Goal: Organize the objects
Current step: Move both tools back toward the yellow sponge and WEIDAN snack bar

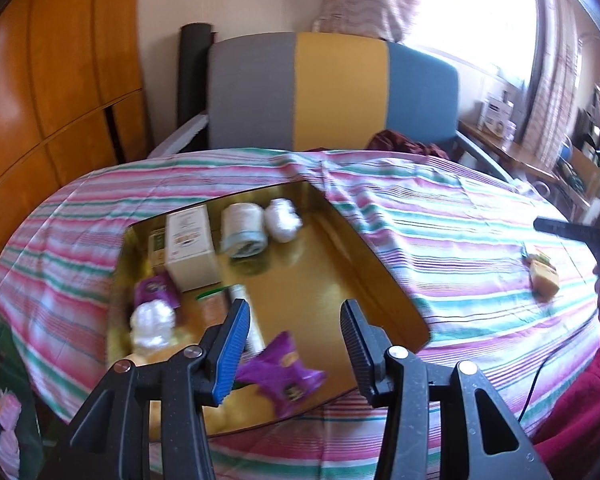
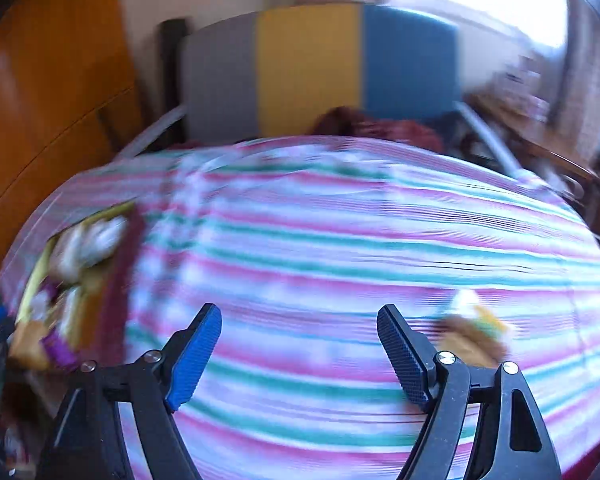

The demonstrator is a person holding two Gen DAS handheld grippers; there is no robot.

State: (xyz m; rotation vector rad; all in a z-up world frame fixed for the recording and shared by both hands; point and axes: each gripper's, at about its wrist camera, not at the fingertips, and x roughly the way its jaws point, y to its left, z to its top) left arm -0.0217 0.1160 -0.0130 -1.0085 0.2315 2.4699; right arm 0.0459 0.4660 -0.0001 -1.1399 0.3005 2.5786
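Inside the gold tray [image 1: 380, 264] most items sit; both the left gripper [image 1: 294, 336] and right gripper [image 2: 300, 344] gape empty; a yellow packet [image 1: 545, 276] waits near the bed's [image 1: 460, 216] right edge

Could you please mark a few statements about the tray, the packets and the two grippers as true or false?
1. The left gripper is open. True.
2. The gold tray holds only one item. False: it holds a white box, a rolled cloth, white bundles and purple packets.
3. A purple packet lies at the tray's near end, between the left gripper's fingers in its view. True.
4. The right gripper is shut on a packet. False: it is open over the striped cloth, holding nothing.
5. A yellowish packet lies on the striped cloth outside the tray. True.
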